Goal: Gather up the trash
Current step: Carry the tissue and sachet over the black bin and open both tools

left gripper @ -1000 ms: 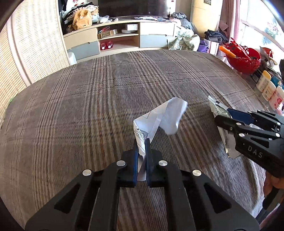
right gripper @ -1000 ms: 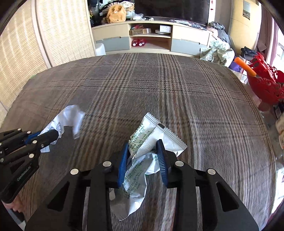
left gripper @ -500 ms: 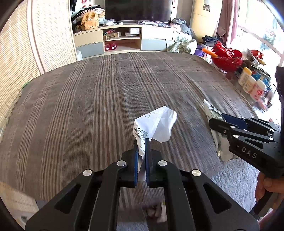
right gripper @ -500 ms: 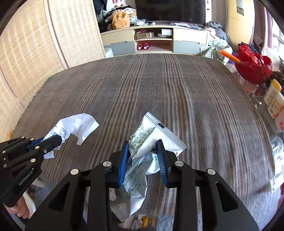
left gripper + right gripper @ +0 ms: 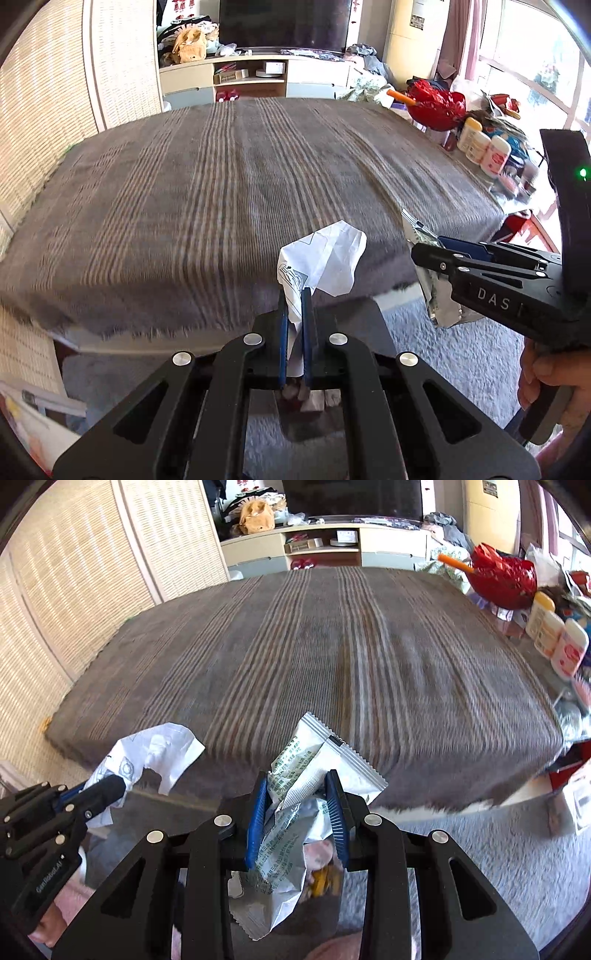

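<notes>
My left gripper [image 5: 294, 295] is shut on a crumpled white paper [image 5: 325, 258] and holds it in the air past the near edge of the bed. The paper also shows in the right wrist view [image 5: 155, 753]. My right gripper [image 5: 297, 790] is shut on a white and green snack wrapper [image 5: 295, 812], which hangs down between the pads. The wrapper also shows in the left wrist view [image 5: 432, 291], with the right gripper [image 5: 424, 253] to the right of the paper. Below both grippers a dark bin [image 5: 306, 424] holds some scraps.
A bed with a brown plaid blanket [image 5: 240, 184] fills the middle. Grey carpet [image 5: 443, 350] lies below. Bottles [image 5: 487, 147] and a red basket [image 5: 436, 105] crowd the right side. A TV shelf [image 5: 258, 77] stands at the back and woven panels [image 5: 37, 92] on the left.
Both grippers have drawn back from over the bed to beyond its near edge, each still holding its piece of trash. The floor and the bin have come into view below.
</notes>
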A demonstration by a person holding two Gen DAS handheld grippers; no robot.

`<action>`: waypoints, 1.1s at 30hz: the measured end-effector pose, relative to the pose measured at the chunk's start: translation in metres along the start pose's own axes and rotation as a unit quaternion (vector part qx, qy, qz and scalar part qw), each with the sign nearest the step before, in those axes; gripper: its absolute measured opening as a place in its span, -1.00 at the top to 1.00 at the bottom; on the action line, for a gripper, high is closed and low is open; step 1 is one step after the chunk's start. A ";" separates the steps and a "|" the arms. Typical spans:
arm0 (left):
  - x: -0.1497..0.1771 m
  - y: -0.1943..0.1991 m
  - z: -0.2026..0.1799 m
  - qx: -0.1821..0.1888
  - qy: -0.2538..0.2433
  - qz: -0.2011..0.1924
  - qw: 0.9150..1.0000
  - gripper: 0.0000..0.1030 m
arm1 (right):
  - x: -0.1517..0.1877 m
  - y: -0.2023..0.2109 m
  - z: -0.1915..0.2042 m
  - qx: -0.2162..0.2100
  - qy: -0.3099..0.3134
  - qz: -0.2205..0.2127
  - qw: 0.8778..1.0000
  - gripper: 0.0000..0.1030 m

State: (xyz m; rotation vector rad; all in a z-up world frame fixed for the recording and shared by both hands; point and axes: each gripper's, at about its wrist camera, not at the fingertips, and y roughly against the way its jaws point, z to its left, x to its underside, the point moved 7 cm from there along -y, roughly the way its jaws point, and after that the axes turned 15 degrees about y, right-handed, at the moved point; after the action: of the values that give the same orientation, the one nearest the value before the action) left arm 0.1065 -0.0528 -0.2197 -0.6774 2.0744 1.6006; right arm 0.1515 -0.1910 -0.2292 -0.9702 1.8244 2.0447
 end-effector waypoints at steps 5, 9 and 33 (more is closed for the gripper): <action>0.034 -0.006 0.004 0.002 0.010 0.023 1.000 0.90 | 0.027 -0.008 0.014 -0.013 -0.003 0.017 1.000 0.37; 0.055 -0.018 0.014 -0.004 0.016 0.043 0.999 0.90 | 0.049 -0.019 0.019 -0.019 -0.009 0.035 0.999 0.37; 0.106 -0.096 0.023 0.017 0.026 0.162 0.986 0.84 | 0.087 -0.094 0.023 -0.076 -0.059 0.111 0.989 0.23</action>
State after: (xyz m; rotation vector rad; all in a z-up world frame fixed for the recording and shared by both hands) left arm 0.0835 -0.0636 -0.3619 -0.3878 2.3381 1.7268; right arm 0.1326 -0.1730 -0.3566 -0.6885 1.8083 2.3478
